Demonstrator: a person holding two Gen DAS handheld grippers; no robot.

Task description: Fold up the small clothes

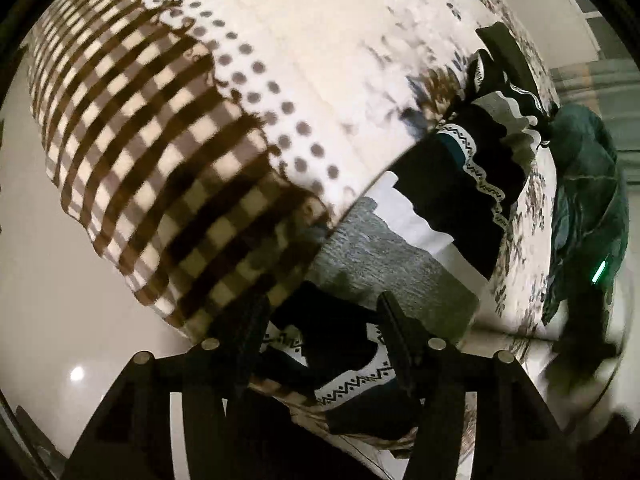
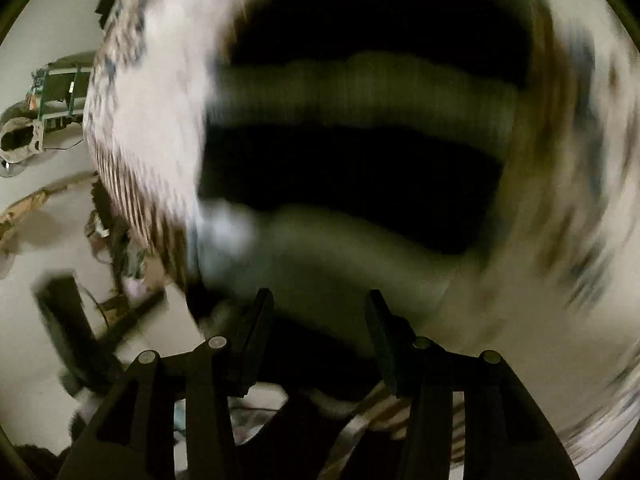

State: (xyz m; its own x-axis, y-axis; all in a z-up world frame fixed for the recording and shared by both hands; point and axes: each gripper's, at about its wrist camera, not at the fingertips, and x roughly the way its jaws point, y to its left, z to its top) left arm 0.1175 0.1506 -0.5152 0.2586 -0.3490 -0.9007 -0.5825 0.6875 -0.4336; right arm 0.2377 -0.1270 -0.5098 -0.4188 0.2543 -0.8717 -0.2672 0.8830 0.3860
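Lying across a patterned cloth-covered counter (image 1: 280, 60), the small striped garment (image 1: 440, 208) shows bands of black, grey and white with zigzag lace trim. The counter's cover is white with brown checks on 1 side, a row of dots and leafy prints elsewhere. The left claw (image 1: 320, 328) hangs over the garment's near end with its 2 fingers (image 1: 394, 320) parted; black fabric and a strip of trim sit between them, but the pads do not press on it. A dark green bundle of cloth (image 1: 584, 200) rests at the counter's far right edge.

From the right wrist view, heavily blurred, the right claw (image 2: 320, 320) also stands open above the garment's (image 2: 352, 184) dark and grey bands, nothing pinched between its fingers (image 2: 384, 320). A pale floor (image 2: 48, 208) with scattered clutter shows to the left, too smeared to identify.
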